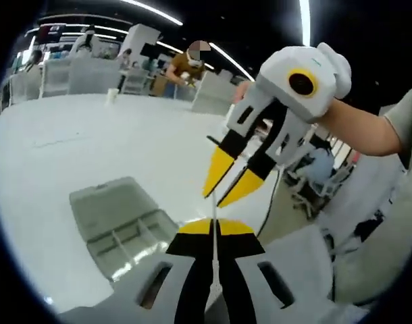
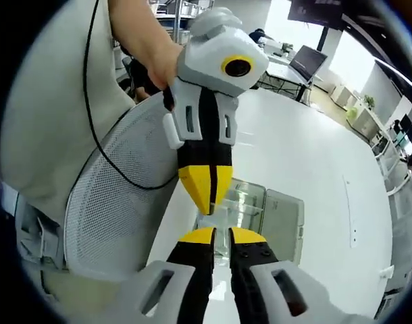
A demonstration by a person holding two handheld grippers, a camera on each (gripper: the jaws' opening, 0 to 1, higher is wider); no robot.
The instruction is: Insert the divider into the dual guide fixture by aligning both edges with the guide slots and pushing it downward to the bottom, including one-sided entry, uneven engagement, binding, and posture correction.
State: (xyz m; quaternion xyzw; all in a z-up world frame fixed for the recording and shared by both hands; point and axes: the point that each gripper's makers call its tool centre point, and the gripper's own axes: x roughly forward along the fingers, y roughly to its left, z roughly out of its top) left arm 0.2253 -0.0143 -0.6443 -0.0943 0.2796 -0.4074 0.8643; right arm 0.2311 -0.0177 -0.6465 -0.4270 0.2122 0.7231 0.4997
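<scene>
Yellow-tipped jaws of the left gripper (image 1: pixel 213 228) are pressed together on a thin, clear divider (image 1: pixel 213 260), which shows edge-on as a pale sliver running down between them. In the same left gripper view, the right gripper (image 1: pixel 225 185) hangs just above, with a narrow gap between its jaws and nothing visibly in them. Below and to the left, on the white table (image 1: pixel 91 142), sits the dual guide fixture (image 1: pixel 121 226), a clear, lidded plastic box with its lid folded back and pale guide ribs inside. In the right gripper view the fixture (image 2: pixel 260 212) lies near the table's edge beside a mesh chair back (image 2: pixel 111 202), and the left gripper (image 2: pixel 207 200) points down over it; whether the divider has reached a slot I cannot tell. To do this step well, the person would likely keep the divider upright and square to the ribs, start both edges together, and lower it slowly. Should one side catch first, ease back and level the sheet rather than force it. The right gripper could steady the free edge.
</scene>
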